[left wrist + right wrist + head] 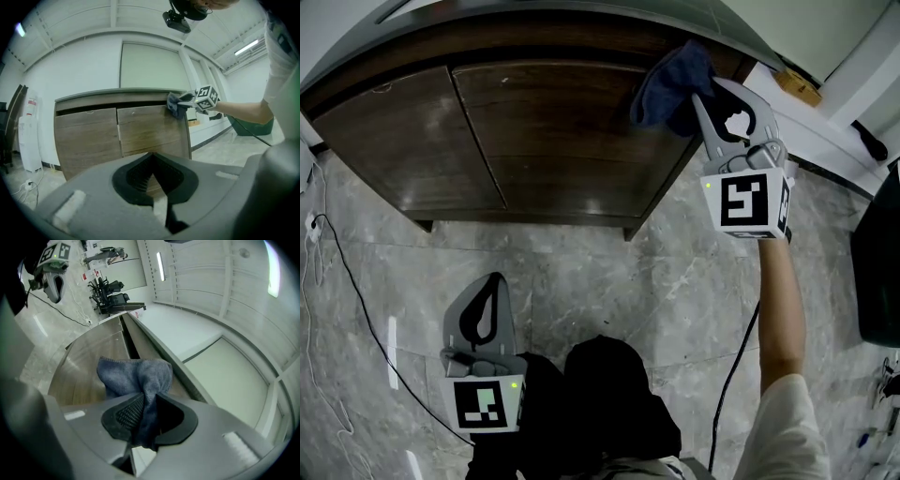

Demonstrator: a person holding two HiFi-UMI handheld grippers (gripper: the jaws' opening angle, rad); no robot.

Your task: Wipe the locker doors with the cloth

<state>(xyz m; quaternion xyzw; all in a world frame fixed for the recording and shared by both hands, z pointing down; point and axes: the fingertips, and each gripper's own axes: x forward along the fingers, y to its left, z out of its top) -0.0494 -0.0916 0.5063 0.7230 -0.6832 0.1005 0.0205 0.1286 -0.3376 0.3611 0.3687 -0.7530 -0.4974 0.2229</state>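
Note:
A brown wooden locker with a left door (403, 141) and a right door (572, 141) stands against the wall. My right gripper (700, 92) is shut on a dark blue cloth (670, 86), and the bunched cloth rests against the right door's top right corner. In the right gripper view the cloth (136, 376) is pinched between the pads and spreads over the door (84, 371). My left gripper (494, 279) hangs low over the floor in front of the locker, its fingertips together and holding nothing. The left gripper view shows both doors (140, 131) and the cloth (174, 106) far ahead.
Grey marble floor (581, 272) lies in front of the locker. A thin black cable (342, 267) runs along the floor at the left. A black object (877, 272) stands at the right. A white appliance (29, 140) stands left of the locker. A cable (731, 375) trails from the right arm.

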